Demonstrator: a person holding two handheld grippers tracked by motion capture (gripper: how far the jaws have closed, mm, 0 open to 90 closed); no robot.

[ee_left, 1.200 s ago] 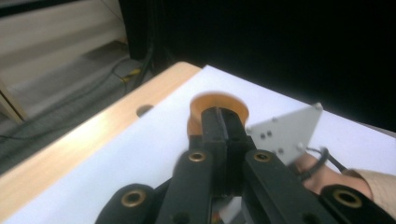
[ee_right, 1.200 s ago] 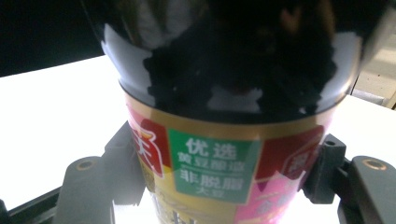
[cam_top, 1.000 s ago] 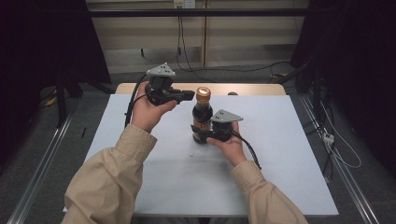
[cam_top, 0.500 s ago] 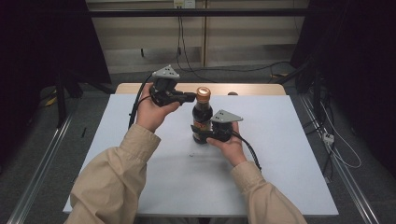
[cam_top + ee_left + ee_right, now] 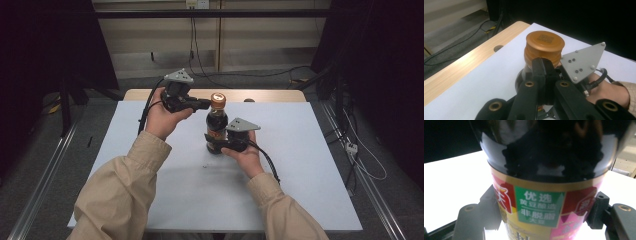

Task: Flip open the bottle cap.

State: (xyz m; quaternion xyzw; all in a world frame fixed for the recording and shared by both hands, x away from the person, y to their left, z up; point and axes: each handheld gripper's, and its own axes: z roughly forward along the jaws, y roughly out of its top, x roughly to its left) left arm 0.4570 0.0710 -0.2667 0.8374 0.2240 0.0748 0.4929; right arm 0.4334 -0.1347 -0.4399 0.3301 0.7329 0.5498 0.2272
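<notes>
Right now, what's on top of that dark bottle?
An orange cap sits on the bottle. The left tool has its jaws together at the cap's near side, hiding the neck. Whether it grips the cap is unclear.

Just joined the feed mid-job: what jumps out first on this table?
A dark sauce bottle stands mid-table on the white mat, the right gripper clamped around its labelled body. The left gripper sits beside its orange cap, jaws together, just short of it.

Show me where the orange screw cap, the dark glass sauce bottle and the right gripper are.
orange screw cap (image 5: 544,41), left gripper view, flat top face.
dark glass sauce bottle (image 5: 541,152), right gripper view, dark shoulder above label.
right gripper (image 5: 216,145), high view, jaws at bottle's base.
</notes>
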